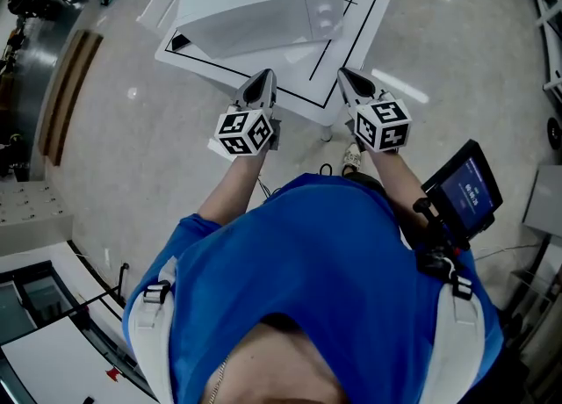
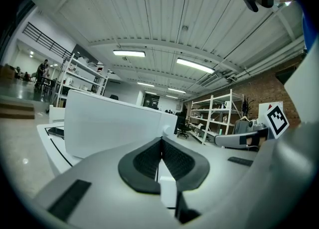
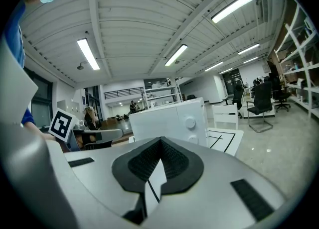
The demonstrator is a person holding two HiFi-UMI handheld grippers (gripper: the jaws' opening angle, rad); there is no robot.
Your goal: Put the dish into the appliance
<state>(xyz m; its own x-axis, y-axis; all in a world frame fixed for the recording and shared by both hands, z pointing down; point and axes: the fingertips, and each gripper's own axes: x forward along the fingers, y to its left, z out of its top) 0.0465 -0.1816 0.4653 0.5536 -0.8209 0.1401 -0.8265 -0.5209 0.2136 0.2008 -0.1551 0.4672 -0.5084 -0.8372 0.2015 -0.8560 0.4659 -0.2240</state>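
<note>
Tools, two, hand-held: left tool (image 1: 263, 80) and right tool (image 1: 349, 80), each with its jaws pressed together and nothing between them, both aimed at the near edge of the worktop (image 1: 362, 35). Appliance (image 1: 255, 3): white box with two knobs (image 3: 189, 122) at its right, standing on the far part of the worktop, apparently closed. Dish: in no view, place unknown. Risk: with the appliance closed and the dish unlocated, a hurried reach may knock the appliance askew.
</note>
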